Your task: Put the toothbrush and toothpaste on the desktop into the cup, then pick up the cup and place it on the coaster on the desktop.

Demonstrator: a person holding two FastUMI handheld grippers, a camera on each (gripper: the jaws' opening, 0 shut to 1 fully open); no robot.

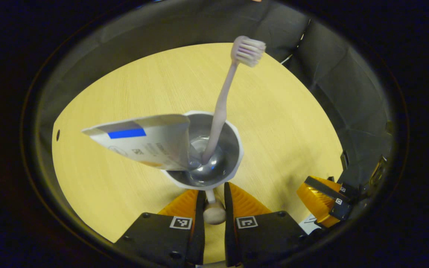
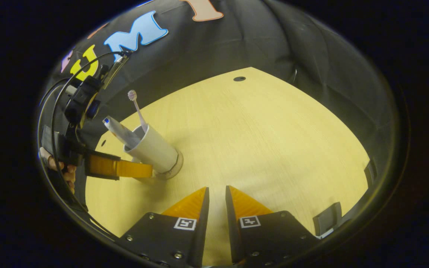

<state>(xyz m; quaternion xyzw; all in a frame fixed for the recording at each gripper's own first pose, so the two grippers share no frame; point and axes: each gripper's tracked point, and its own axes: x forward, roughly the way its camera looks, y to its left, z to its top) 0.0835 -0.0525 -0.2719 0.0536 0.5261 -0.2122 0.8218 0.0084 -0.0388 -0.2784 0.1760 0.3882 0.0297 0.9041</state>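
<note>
In the left gripper view, the left gripper (image 1: 213, 193) sits just behind the white cup (image 1: 214, 149), its fingers clamped on the cup's thin handle, whose round knob shows between them. The toothbrush (image 1: 222, 104) stands in the cup, bristles up and away, and the toothpaste (image 1: 143, 139) leans out over the rim to the gripper's left; the other gripper (image 1: 324, 201) is low to the right. In the right gripper view, the right gripper (image 2: 217, 193) hovers over bare tabletop (image 2: 266, 141), fingers a little apart and holding nothing. Ahead to its left, the cup stands on a round coaster (image 2: 175, 165).
</note>
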